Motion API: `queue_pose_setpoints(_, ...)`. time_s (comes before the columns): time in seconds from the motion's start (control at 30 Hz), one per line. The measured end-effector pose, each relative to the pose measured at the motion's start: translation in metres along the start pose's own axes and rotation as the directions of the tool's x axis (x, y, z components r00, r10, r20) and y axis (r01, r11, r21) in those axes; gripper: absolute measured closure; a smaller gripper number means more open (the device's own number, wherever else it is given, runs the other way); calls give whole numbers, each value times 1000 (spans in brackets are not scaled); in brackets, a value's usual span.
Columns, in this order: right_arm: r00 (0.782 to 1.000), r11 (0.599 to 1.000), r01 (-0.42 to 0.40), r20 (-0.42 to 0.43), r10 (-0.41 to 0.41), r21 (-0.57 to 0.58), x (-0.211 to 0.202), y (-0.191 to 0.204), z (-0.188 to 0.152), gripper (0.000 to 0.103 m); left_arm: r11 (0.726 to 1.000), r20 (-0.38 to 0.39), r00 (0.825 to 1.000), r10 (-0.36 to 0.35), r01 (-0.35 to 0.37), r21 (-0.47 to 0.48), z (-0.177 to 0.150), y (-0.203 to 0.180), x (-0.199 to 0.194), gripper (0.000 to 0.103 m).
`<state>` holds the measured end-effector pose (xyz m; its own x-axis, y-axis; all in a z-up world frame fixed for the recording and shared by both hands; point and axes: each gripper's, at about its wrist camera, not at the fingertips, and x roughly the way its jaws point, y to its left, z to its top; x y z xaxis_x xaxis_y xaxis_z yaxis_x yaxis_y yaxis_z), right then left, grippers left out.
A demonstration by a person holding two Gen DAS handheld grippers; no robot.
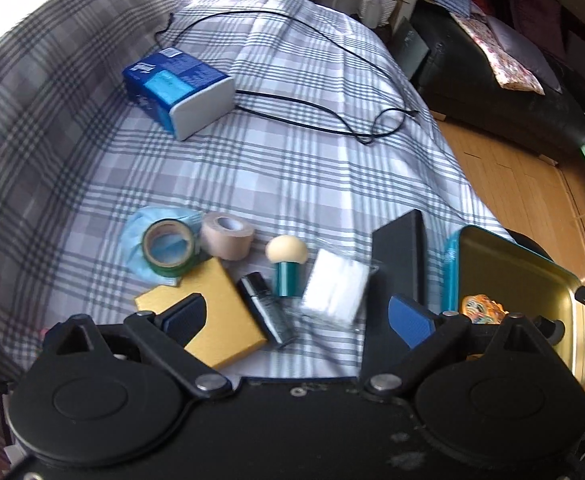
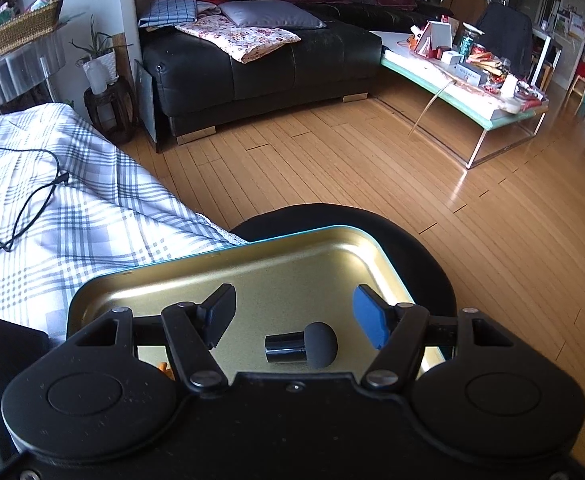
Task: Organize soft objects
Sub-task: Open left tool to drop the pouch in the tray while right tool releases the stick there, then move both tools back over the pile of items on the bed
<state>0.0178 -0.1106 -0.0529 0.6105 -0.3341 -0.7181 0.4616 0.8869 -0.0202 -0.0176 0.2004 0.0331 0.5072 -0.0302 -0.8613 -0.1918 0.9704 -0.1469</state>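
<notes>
Left tool [image 1: 296,316], spread and empty, is hovering over the puff [image 1: 287,264]; a centred, gentle pinch is advisable.

Each hand-held gripper, left [image 1: 297,312] and right [image 2: 294,322], has a matte black body with two round disc housings, angled black link arms pinned by silver rivets, and flat fingers [image 1: 408,320] faced with blue ribbed pads [image 2: 368,322].

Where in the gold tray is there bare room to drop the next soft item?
The gold tray is bare along its far half, beyond the black sponge applicator. The near left corner holds orange rubber bands. Tightest: the bedspread cluster around the teal-handled sponge.
</notes>
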Motion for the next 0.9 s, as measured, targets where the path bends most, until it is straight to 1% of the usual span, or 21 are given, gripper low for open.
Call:
queue_pose_setpoints(0.07,1000,1000,8,-4,-8,-15,1,4,0,40,999,12,1000,14,-14,-33,2,21,-7,5)
queue_pose_setpoints(0.13,1000,1000,14,-11,-15,-24,1,6,0,40,998,29,999,44,-42,-54,5,39,-15,5)
queue_pose_setpoints(0.23,1000,1000,14,-19,-15,-22,1,7,1,40,992,70,993,94,-88,-92,7,67,-27,5)
queue_pose_setpoints(0.33,1000,999,18,-19,-19,-31,-1,9,0,40,983,91,988,129,-115,-141,9,94,-33,4)
queue_pose_setpoints(0.43,1000,998,23,-16,-25,-64,-3,15,-1,40,977,94,985,142,-123,-175,10,113,-33,4)
queue_pose_setpoints(0.57,1000,993,25,6,-25,-118,-14,30,-6,40,969,83,988,132,-111,-219,9,130,-28,3)
queue_pose_setpoints(0.73,996,982,-76,34,84,-174,-47,55,-17,40,963,67,987,146,-126,-238,5,137,-19,3)
queue_pose_setpoints(0.83,984,965,-143,70,162,-220,-73,73,-25,40,960,64,988,139,-118,-254,3,141,-16,3)
queue_pose_setpoints(0.9,974,949,-190,76,215,-252,-87,87,-29,40,959,67,988,139,-117,-259,3,143,-15,3)
